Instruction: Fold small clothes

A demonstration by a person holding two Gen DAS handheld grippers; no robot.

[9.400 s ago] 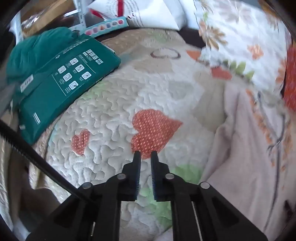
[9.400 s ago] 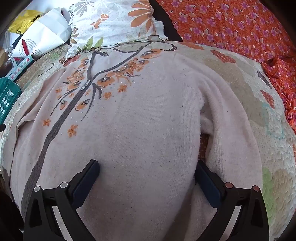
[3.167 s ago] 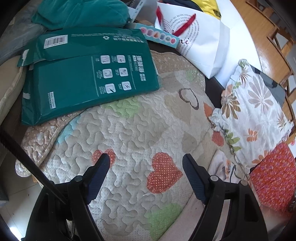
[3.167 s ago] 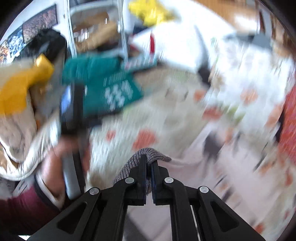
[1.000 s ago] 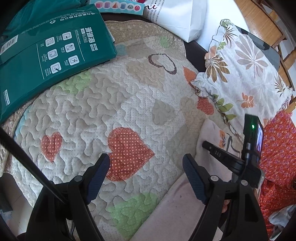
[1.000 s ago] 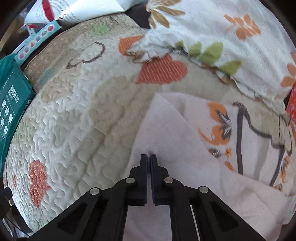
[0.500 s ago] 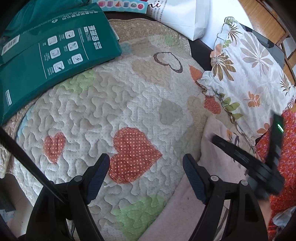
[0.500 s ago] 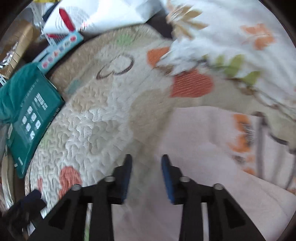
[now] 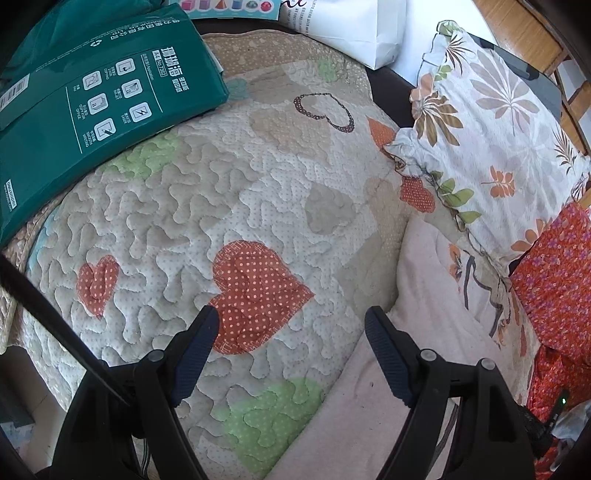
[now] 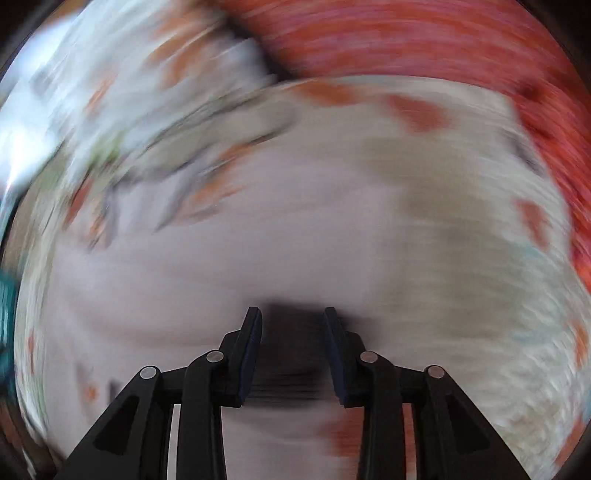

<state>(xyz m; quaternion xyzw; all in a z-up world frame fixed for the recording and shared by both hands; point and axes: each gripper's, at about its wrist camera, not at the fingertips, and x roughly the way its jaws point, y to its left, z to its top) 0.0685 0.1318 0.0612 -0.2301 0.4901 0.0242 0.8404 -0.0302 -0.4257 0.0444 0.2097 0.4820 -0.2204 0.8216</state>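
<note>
Folding looks barely begun: the pink sweater (image 9: 424, 362) lies mostly flat on the quilt (image 9: 207, 206), just right of the spread, empty left gripper (image 9: 291, 325), while the right gripper (image 10: 293, 314), also spread, hovers over it, blurred.

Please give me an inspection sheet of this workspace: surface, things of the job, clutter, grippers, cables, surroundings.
Surface: quilted heart-pattern bedcover, lying flat.
Job's things: pale pink sweater with an orange flower print, lying on the bedcover, no gripper holding it.
Clutter: green paper packs, floral pillow, white paper bag, orange flowered fabric.
Grippers: left gripper open above the bedcover; right gripper open, its view blurred by motion.
Cables: black cable at the left edge.
Surroundings: wooden floor.
</note>
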